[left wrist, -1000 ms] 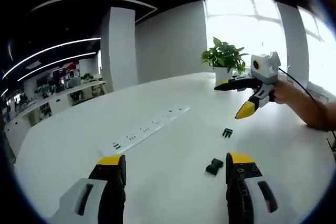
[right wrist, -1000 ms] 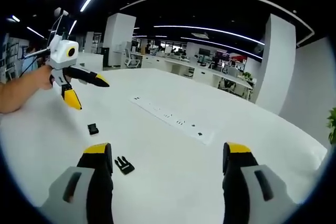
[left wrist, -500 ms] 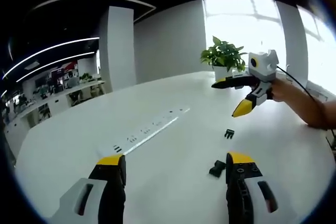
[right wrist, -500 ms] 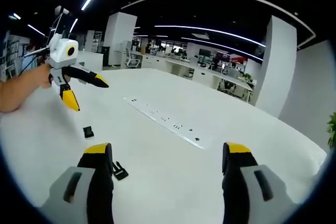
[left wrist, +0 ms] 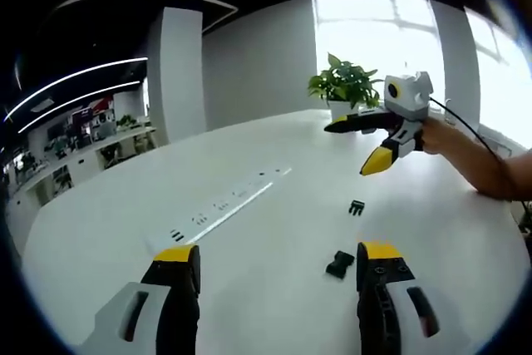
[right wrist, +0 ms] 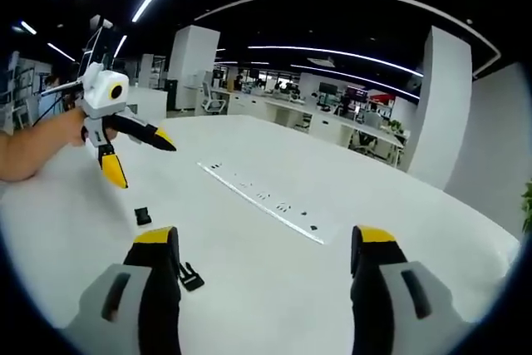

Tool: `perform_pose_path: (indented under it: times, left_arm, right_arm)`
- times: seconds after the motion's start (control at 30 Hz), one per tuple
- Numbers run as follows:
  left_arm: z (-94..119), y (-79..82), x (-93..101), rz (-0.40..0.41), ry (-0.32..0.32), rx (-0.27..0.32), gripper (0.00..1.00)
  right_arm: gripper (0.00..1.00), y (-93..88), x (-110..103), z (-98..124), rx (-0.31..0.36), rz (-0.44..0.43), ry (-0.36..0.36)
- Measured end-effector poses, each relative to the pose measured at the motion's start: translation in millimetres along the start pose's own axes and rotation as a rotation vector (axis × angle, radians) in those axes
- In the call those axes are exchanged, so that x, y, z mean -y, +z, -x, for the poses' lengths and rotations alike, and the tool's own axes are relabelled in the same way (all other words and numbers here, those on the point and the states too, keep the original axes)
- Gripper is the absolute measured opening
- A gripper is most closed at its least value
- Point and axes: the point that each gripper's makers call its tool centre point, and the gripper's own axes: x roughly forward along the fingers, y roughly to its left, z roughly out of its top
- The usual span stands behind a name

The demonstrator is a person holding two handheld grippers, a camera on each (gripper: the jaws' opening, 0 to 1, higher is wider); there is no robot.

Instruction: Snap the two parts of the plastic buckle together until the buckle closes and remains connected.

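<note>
Two buckle halves, socket (left wrist: pixel 339 264) and prong (left wrist: pixel 357 208), lie apart on table (left wrist: pixel 274 230). Both grippers (left (left wrist: pixel 278 259), right (right wrist: pixel 262 243)) spread, empty. Risk: skewed grasp could misalign the snap.

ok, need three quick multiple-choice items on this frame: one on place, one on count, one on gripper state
1. Where do the two black plastic buckle parts lie?
A. On the white table
B. In the left gripper
C. Beside the plant pot

2. How many separate buckle pieces show?
A. One
B. Two
C. Three

3. How do the left gripper's jaws stand?
A. Shut on a buckle part
B. Shut, empty
C. Open, empty

Answers:
1 A: the pronged buckle part and the socket buckle part rest on the white table.
2 B: the two lie apart, unjoined.
3 C: the left gripper has its yellow-tipped jaws spread wide with nothing between them; the right gripper likewise.
</note>
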Motion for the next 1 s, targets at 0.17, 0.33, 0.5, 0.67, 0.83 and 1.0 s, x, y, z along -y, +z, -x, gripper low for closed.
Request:
perform_pose_path:
  times: [0.17,0.33,0.5,0.67,0.83,1.0]
  left_arm:
    - [-3.0,-1.7,1.5,-0.022,-0.005,-0.007,0.78]
    - [-2.0,-1.9,-0.3,-0.025,-0.016,-0.002,0.78]
    - [-4.3,-4.7,3.1,-0.052,-0.033,-0.010,0.78]
    - [-7.3,-5.6,7.6,-0.076,-0.060,-0.016,0.78]
    - [-8.0,-7.1,8.9,-0.084,-0.071,-0.021,0.78]
    - [-8.8,-8.6,11.9,-0.101,-0.086,-0.022,0.78]
  right_arm:
    - [0.85,-8.4,-2.4,-1.0,-0.003,0.006,0.019]
    - [0.84,-15.9,-11.5,-6.4,0.003,0.028,0.076]
    - [0.83,-18.1,-14.0,-7.5,0.000,0.040,0.098]
    - [0.83,-15.8,-18.9,-7.9,0.013,0.059,0.132]
    - [0.81,-15.9,-26.7,-9.1,0.022,0.053,0.175]
    - [0.81,-11.9,-30.0,-7.8,0.042,0.037,0.198]
